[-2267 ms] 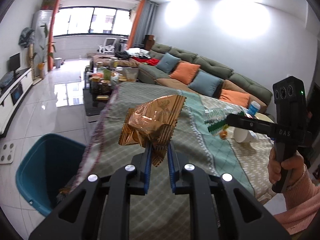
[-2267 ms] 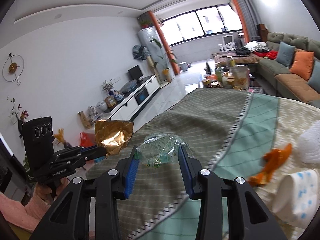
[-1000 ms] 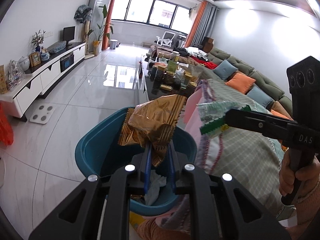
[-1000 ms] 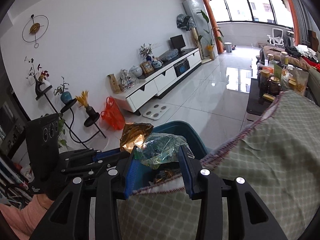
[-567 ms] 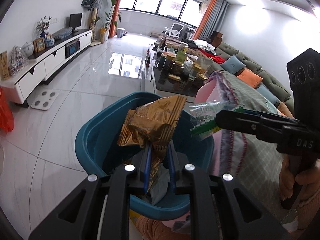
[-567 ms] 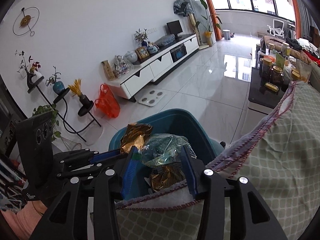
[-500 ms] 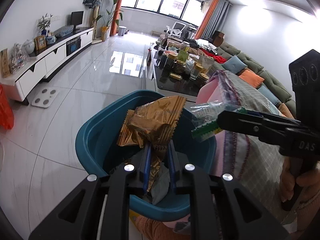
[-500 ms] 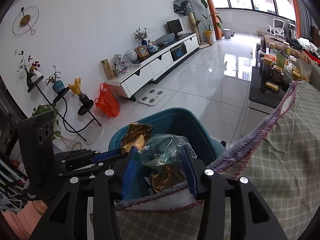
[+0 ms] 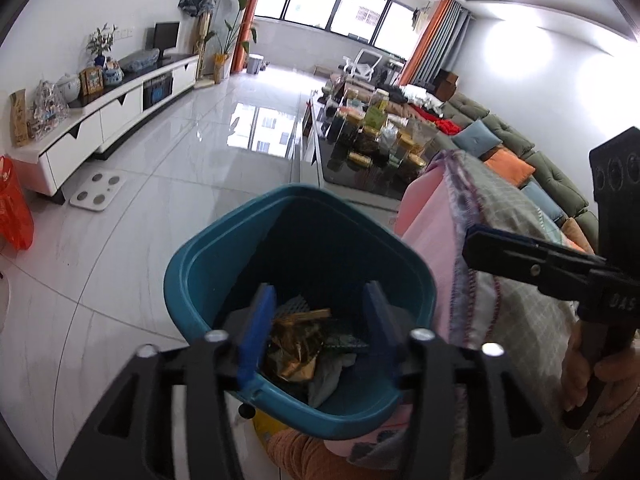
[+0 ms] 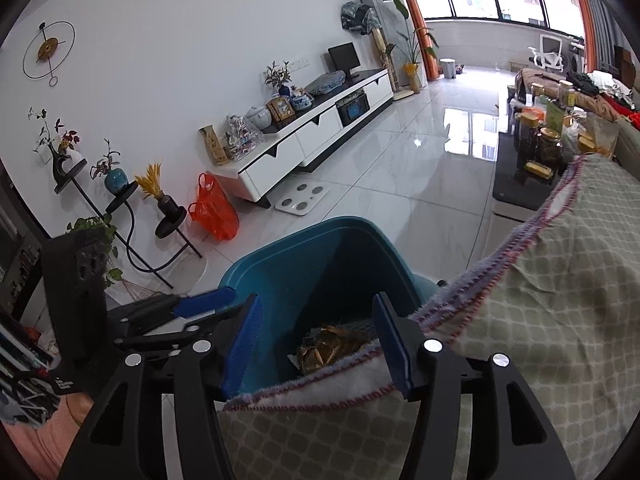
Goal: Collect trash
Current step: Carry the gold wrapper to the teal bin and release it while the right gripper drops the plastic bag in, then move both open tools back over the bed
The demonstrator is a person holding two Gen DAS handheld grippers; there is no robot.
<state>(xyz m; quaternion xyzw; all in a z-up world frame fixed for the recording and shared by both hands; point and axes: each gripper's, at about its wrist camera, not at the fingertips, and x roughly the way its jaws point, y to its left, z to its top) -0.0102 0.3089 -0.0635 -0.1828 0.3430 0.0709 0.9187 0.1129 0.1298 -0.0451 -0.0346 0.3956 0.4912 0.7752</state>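
A teal trash bin [image 9: 192,280] stands on the floor beside the covered table. My left gripper [image 9: 318,292] hangs over its mouth, jaws opening, nothing between the blue pads. Below it a gold wrapper [image 9: 298,344] lies on the other trash in the bin, with a dark green wrapper [image 9: 346,343] beside it. In the right wrist view my right gripper [image 10: 316,300] is also above the bin [image 10: 280,248], jaws opening and empty, and the gold wrapper [image 10: 332,344] shows below. The left gripper [image 10: 218,308] sits just to its left. The right gripper's fingers [image 9: 520,250] reach in from the right.
The table's checked cloth [image 10: 560,280] hangs over the bin's near edge. A low glass table with several jars [image 9: 372,136] stands beyond, with a sofa [image 9: 520,160] behind it. A white scale [image 9: 98,192], an orange bag [image 10: 214,212] and a white TV cabinet [image 10: 320,120] line the left wall.
Both grippers have opened over the bin. The gold wrapper has dropped from the left one and the green wrapper from the right one into the bin.
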